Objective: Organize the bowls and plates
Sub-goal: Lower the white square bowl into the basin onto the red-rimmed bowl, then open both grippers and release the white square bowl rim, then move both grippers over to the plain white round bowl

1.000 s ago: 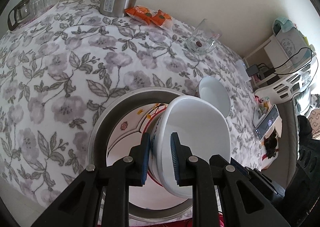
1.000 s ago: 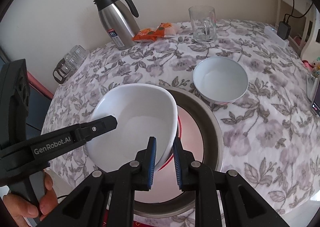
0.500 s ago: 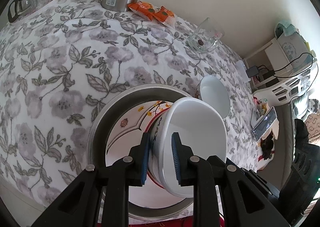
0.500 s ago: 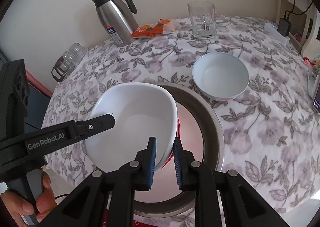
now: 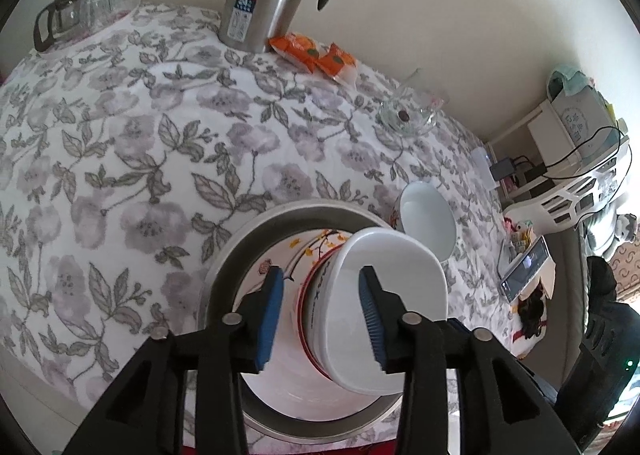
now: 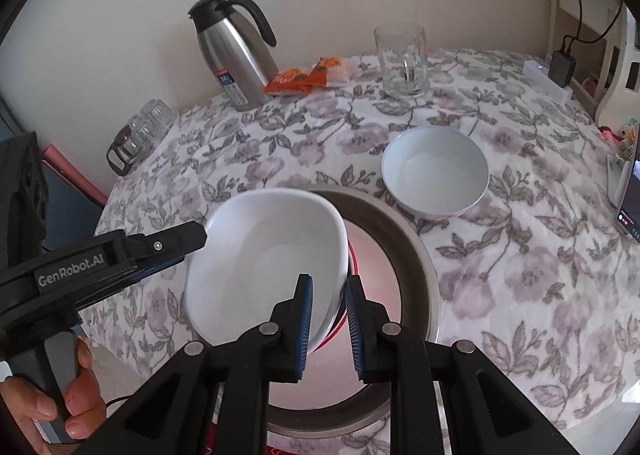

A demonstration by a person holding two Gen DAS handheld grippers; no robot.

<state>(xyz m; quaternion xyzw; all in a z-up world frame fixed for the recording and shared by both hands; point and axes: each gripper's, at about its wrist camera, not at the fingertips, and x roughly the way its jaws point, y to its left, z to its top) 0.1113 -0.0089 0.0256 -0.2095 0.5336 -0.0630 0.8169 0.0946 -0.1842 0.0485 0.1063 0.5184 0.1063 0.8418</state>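
A white squarish bowl (image 5: 396,295) (image 6: 272,259) sits over a red-rimmed bowl (image 5: 310,319) on a patterned plate (image 5: 276,267) inside a round metal tray (image 5: 248,239) (image 6: 416,255). My left gripper (image 5: 320,307) is open, its pads either side of the bowl's left rim; it also shows in the right wrist view (image 6: 160,247). My right gripper (image 6: 326,303) stands astride the white bowl's right rim, its pads slightly apart from it. A second white bowl (image 6: 434,185) (image 5: 428,219) rests on the tablecloth beyond the tray.
On the floral tablecloth (image 6: 520,255) stand a steel jug (image 6: 236,59), orange snack packets (image 6: 308,75), a glass mug (image 6: 402,59) and a glass pot with cups (image 6: 136,139). A phone (image 6: 628,195) lies at the right edge.
My left gripper has opened off the white bowl's rim and drawn back a little. My right gripper's pads have parted slightly. The bowl stays in the tray.
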